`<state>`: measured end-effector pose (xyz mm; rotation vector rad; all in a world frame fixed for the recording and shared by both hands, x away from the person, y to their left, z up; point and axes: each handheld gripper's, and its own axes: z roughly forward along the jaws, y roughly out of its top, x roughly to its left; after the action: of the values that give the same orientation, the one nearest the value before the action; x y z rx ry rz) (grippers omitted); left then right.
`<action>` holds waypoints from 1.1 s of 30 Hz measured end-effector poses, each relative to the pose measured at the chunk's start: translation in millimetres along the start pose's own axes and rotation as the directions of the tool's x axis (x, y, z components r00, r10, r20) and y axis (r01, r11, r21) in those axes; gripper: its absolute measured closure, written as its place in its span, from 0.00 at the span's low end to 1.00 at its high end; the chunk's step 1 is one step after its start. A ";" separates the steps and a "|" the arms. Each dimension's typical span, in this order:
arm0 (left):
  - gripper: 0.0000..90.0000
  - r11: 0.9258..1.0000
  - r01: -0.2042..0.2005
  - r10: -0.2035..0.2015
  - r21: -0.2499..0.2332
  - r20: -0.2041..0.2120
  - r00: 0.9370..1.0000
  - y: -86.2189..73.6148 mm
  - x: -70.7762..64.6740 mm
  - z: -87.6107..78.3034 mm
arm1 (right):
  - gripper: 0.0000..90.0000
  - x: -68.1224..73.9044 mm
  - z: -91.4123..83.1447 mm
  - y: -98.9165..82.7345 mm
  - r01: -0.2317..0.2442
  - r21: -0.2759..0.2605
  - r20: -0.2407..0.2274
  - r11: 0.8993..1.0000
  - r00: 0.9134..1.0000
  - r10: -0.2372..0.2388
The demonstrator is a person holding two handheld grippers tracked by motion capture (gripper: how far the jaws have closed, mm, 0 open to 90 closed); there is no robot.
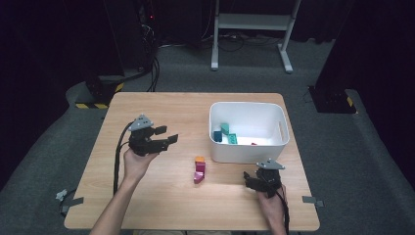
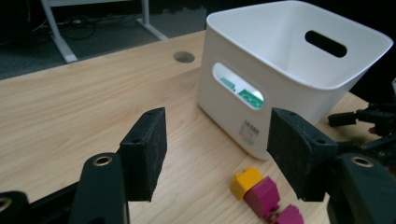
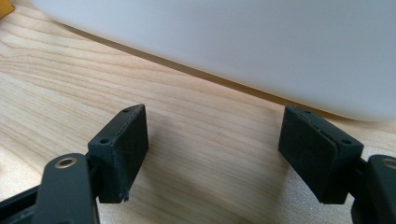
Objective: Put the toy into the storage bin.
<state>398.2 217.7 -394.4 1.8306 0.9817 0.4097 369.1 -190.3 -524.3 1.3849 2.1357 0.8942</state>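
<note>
Your right claw (image 3: 212, 156) sits low over the wooden surface (image 3: 70, 74), jaws apart, nothing between them; white bin wall (image 3: 233, 42) just ahead.

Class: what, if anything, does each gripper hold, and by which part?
Nothing is held. The left gripper and the right gripper both stand open with bare table between their jaws.

The bin (image 1: 248, 131) stands on the right half of the table (image 1: 147, 210), toward its far edge. Several blocks (image 1: 225, 133) lie inside the bin, at its left end. A short row of blocks (image 1: 199, 169) lies on the table just in front of the bin's near left corner. The left gripper (image 1: 166, 136) is left of that row; the right gripper (image 1: 250, 182) is right of it, in front of the bin.
</note>
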 end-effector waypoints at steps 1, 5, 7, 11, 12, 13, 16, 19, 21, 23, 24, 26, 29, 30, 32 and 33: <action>0.42 1.000 -0.006 0.006 0.004 -0.008 1.000 -3.2 0.2 -1.9 | 0.26 0.0 0.1 0.1 0.000 0.000 0.000 1.000 1.000 0.000; 0.41 1.000 -0.011 0.011 0.012 -0.050 0.999 -20.0 0.4 -9.9 | 0.26 0.0 0.3 0.5 -0.002 0.002 -0.001 1.000 1.000 0.002; 0.41 1.000 -0.006 0.008 0.024 -0.060 0.998 -29.3 0.2 -11.9 | 0.26 -0.3 0.5 0.7 0.000 0.003 -0.002 1.000 1.000 0.000; 0.41 0.998 -0.006 0.011 0.059 -0.090 0.996 -52.7 0.4 -18.1 | 0.25 -0.4 1.2 1.2 0.004 0.003 -0.005 1.000 1.000 -0.004; 0.41 0.998 0.004 0.002 0.060 -0.095 0.995 -58.1 1.5 -19.8 | 0.24 -0.3 1.3 1.2 0.003 0.004 -0.007 1.000 1.000 -0.003; 0.41 0.998 0.026 -0.020 0.059 -0.096 0.995 -64.0 3.0 -21.3 | 0.24 -0.3 1.2 1.2 0.003 0.004 -0.007 1.000 1.000 -0.003; 0.41 0.997 0.062 -0.057 0.049 -0.095 0.994 -75.7 4.9 -22.8 | 0.22 0.6 1.0 1.0 -0.003 0.008 0.001 1.000 1.000 0.003; 0.40 0.996 0.075 -0.069 0.051 -0.119 0.990 -90.4 4.7 -21.2 | 0.21 0.3 0.2 0.1 0.005 0.012 -0.010 1.000 1.000 -0.004; 0.40 0.995 0.076 -0.067 0.062 -0.142 0.988 -98.5 5.0 -18.9 | 0.20 0.1 -0.1 -0.3 0.010 0.011 -0.016 1.000 1.000 -0.009; 0.40 0.993 0.092 -0.080 0.072 -0.154 0.985 -108.1 7.0 -16.3 | 0.20 -0.1 -0.2 -0.5 0.014 0.011 -0.022 1.000 1.000 -0.014; 0.40 0.993 0.099 -0.086 0.072 -0.160 0.983 -111.1 7.4 -15.5 | 0.20 -0.1 -0.7 -0.8 0.015 0.010 -0.028 1.000 0.999 -0.015; 0.40 0.991 0.105 -0.090 0.077 -0.177 0.980 -118.0 7.6 -13.3 | 0.22 0.8 -1.5 -1.4 0.018 0.008 -0.036 1.000 0.999 -0.017; 0.40 0.991 0.101 -0.081 0.090 -0.206 0.975 -126.2 7.5 -11.0 | 0.26 1.8 -3.5 -2.9 0.027 0.001 -0.054 1.000 0.998 -0.027; 0.40 0.990 0.104 -0.083 0.091 -0.208 0.975 -128.5 7.6 -10.7 | 0.26 2.1 -3.9 -3.3 0.027 -0.004 -0.067 1.000 0.997 -0.028; 0.40 0.990 0.103 -0.079 0.095 -0.229 0.970 -132.7 8.6 -10.8 | 0.26 4.8 -5.0 -3.9 0.035 -0.011 -0.079 0.999 0.996 -0.036; 0.40 0.989 0.112 -0.089 0.091 -0.231 0.969 -134.8 9.3 -10.8 | 0.26 6.5 -5.7 -4.2 0.042 -0.016 -0.087 0.999 0.995 -0.043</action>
<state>337.1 257.4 -508.7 1.8452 1.2680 0.5216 360.1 -187.2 -523.5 1.3110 2.2105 0.9679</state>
